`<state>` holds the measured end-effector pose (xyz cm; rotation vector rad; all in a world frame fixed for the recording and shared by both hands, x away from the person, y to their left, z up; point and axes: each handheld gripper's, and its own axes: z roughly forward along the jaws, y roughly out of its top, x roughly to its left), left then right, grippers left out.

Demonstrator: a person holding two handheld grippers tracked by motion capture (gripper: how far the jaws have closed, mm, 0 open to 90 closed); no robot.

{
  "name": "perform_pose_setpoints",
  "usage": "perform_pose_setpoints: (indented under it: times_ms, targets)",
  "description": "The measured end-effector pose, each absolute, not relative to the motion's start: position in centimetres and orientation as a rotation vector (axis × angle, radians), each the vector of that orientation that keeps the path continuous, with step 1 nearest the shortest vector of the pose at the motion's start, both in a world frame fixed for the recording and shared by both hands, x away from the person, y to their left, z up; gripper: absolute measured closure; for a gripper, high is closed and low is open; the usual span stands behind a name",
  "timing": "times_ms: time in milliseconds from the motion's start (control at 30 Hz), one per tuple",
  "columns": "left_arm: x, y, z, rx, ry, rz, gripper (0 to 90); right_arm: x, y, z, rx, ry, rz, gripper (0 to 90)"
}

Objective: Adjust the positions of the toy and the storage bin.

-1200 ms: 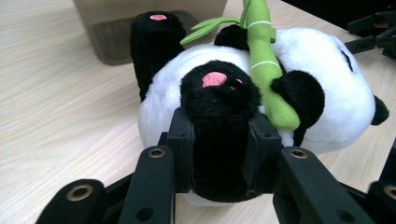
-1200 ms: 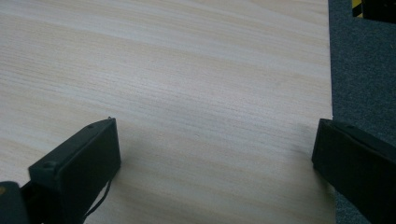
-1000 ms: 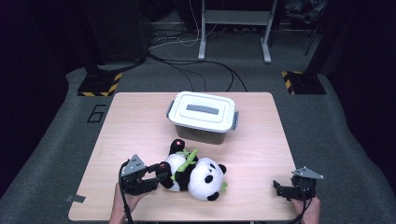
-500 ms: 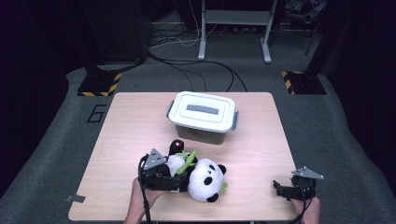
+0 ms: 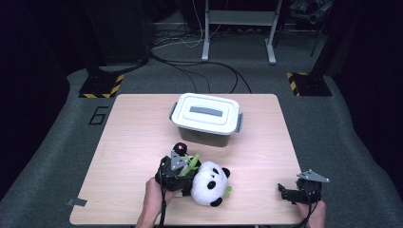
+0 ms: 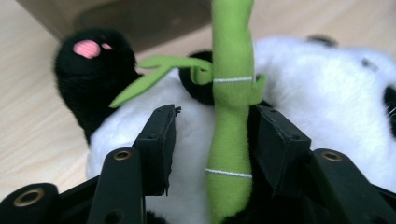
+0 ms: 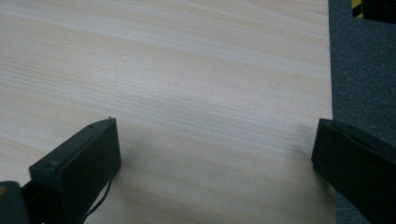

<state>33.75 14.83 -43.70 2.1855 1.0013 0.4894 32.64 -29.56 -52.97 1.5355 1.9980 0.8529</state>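
A black-and-white plush panda (image 5: 209, 183) lies on the wooden table (image 5: 133, 133) near its front edge, with a green bamboo stalk (image 6: 231, 93) across its belly. My left gripper (image 5: 187, 169) sits on the panda's body from the left. In the left gripper view its jaws (image 6: 215, 130) are narrowed and press into the white fur on either side of the stalk. My right gripper (image 5: 285, 192) rests at the table's front right corner, open, with bare wood between its jaws (image 7: 215, 140).
A white lidded storage box (image 5: 206, 116) with grey handles stands behind the panda at the table's middle back. The table's right edge (image 7: 330, 93) runs close to the right gripper, with dark carpet beyond. Cables and stand legs lie on the floor behind.
My left gripper has moved right from beside the panda onto its body, and its jaws have closed in around the belly and bamboo. The right gripper has stayed put.
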Motion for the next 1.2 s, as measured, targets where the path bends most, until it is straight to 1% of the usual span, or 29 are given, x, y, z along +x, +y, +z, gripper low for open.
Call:
perform_pose_setpoints:
  times_ms: [33, 100, 167, 200, 267, 400, 633, 1200]
  targets:
    - [33.8, 14.9, -43.7, 2.187, 0.998, 0.488, 52.2, 32.6, -29.6, -53.0, 1.535, 1.998, 0.853, 0.7]
    - [33.8, 15.1, -43.8, 2.195, 0.986, 0.488, 60.6, 32.6, -29.6, -53.0, 1.536, 1.998, 0.852, 0.7]
    - [33.8, 15.4, -44.2, 2.178, 0.979, 0.458, 68.8, 32.6, -29.6, -53.0, 1.536, 1.997, 0.853, 0.7]
    - [33.7, 15.5, -44.3, 2.175, 0.962, 0.469, 72.0, 32.6, -29.6, -53.0, 1.536, 1.997, 0.853, 0.8]
    - [33.4, 15.6, -44.4, 2.154, 0.955, 0.475, 74.3, 32.6, -29.6, -53.0, 1.536, 1.996, 0.853, 0.8]
    - [33.2, 16.3, -44.2, 2.102, 0.935, 0.467, 75.7, 32.6, -29.6, -53.0, 1.539, 1.994, 0.853, 1.1]
    - [32.8, 17.1, -43.5, 2.084, 0.905, 0.478, 76.0, 32.6, -29.6, -53.0, 1.538, 1.992, 0.853, 1.3]
    - [32.3, 21.5, -41.5, 2.037, 0.948, 0.543, 75.9, 32.6, -29.6, -53.0, 1.541, 1.989, 0.853, 1.6]
